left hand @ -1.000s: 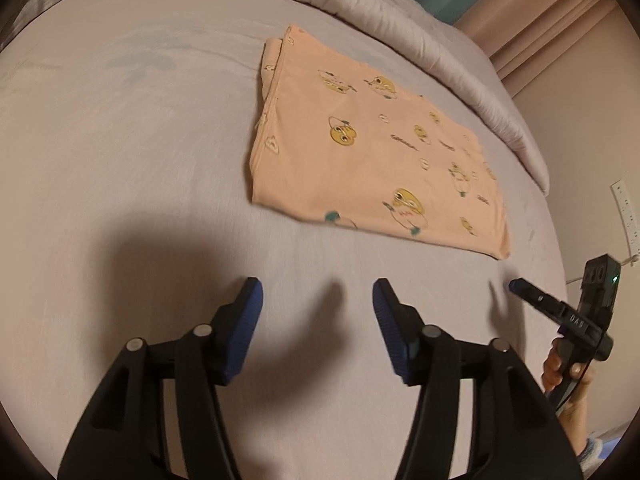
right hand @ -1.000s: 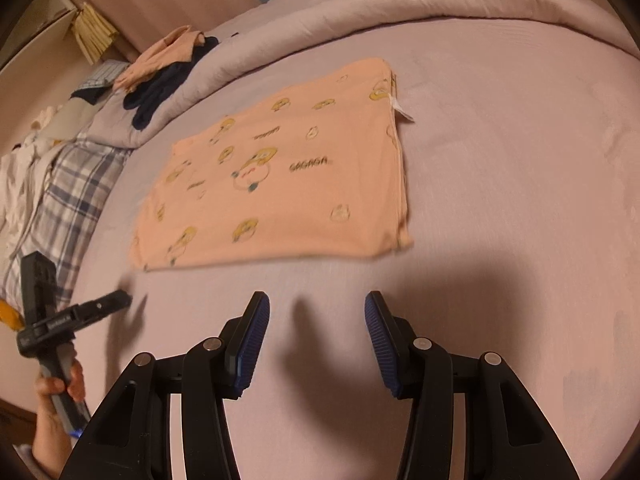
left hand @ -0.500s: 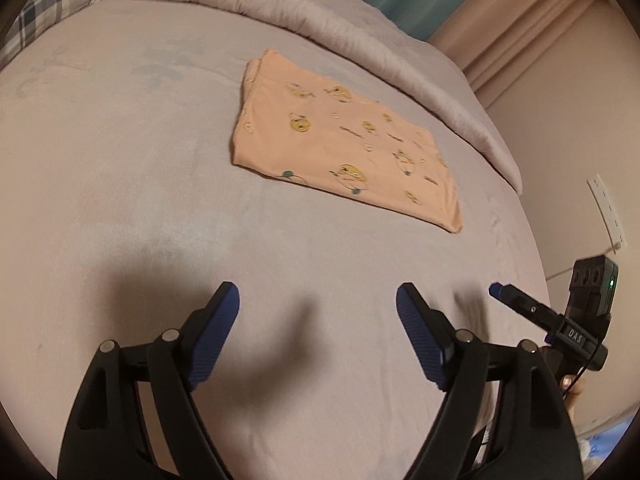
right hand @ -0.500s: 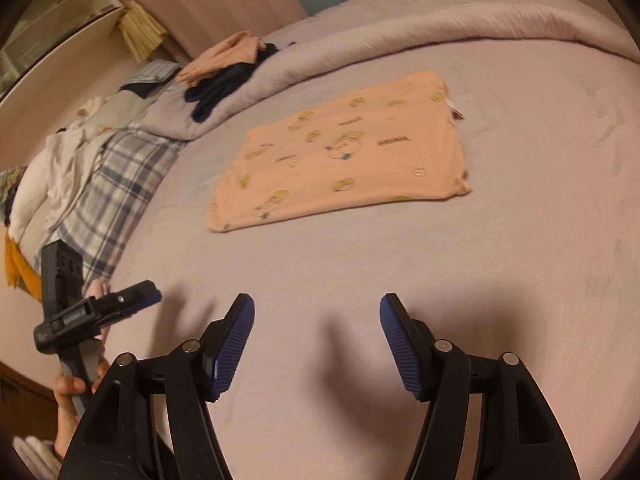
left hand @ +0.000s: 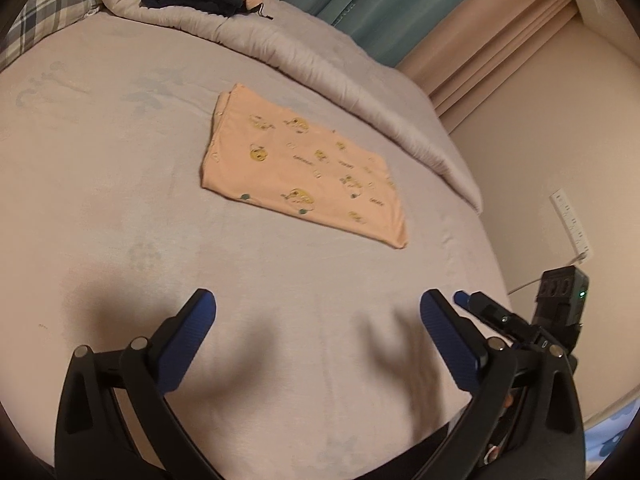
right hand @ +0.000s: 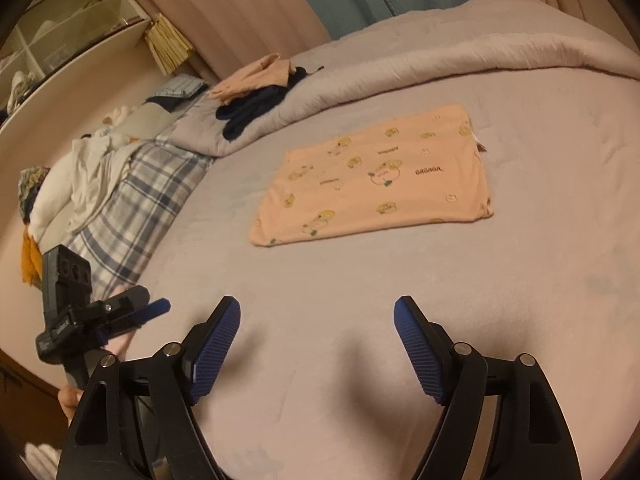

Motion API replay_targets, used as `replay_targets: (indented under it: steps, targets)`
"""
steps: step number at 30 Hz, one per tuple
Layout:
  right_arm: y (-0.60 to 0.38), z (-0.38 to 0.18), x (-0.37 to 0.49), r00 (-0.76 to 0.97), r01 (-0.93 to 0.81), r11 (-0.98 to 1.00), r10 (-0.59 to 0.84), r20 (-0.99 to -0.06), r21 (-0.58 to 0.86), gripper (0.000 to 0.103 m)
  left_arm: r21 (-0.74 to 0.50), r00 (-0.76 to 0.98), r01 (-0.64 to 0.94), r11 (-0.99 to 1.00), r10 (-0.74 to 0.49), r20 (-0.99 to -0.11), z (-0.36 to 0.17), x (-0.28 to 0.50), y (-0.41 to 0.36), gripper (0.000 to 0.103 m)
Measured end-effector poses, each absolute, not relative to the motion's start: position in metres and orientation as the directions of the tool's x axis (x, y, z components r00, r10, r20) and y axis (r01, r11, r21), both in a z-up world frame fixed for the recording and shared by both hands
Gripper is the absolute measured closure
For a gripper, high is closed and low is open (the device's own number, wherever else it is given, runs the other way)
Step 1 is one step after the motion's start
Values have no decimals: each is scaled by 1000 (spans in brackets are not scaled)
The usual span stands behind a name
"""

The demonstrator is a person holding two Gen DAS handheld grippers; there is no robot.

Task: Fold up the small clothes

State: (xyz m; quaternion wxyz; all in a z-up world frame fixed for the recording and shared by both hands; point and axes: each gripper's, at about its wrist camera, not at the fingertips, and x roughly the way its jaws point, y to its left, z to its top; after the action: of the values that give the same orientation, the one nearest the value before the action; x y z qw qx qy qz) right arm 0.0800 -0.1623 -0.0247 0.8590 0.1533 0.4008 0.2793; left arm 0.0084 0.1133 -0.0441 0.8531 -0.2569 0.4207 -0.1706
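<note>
We see a folded peach-coloured cotton garment printed with small yellow cartoon figures (left hand: 304,176) lying flat on the pale lilac bed sheet (left hand: 120,200), near the middle of the bed. It forms a neat rectangle with doubled layers showing along one short edge, and in the right wrist view a small tag sticks out at its far right corner. Nothing touches it.

Our left gripper (left hand: 318,312) hangs above the bare sheet, well apart from the garment on its near side. Its blue ribbed fingers (left hand: 188,344) are spread wide and opening, with nothing between them. Our right gripper (right hand: 316,316) hangs likewise over the bare sheet on the near side of the garment, its blue fingers (right hand: 216,348) released and opening too, the gap between them empty. Each gripper shows at the edge of the other's view, with a bit of the hand that grips its handle, and both cast dark shadows on the sheet just ahead of them.

Beyond the garment a rolled-back lilac quilt (left hand: 320,56) runs along the far side of the bed. On top of it sits a small pile of clothes: a dark navy piece (right hand: 256,110) with another peach piece (right hand: 252,76) on it. A blue-and-white checked pillow (right hand: 136,208) lies at the left in the right wrist view, with white laundry (right hand: 76,184) heaped beside it. Teal curtains (left hand: 384,4) hang behind the bed.
</note>
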Motion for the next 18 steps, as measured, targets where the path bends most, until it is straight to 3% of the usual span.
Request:
replay_targets:
  steps: [2, 18]
  targets:
    - [-161, -22, 77, 531, -363, 794, 607, -591, 488, 17, -583, 601, 79, 808, -506, -619, -40, 6, 115, 1]
    - [-161, -9, 80, 560, -399, 762, 643, -523, 510, 15, -660, 653, 69, 748, -534, -537, -25, 12, 130, 0]
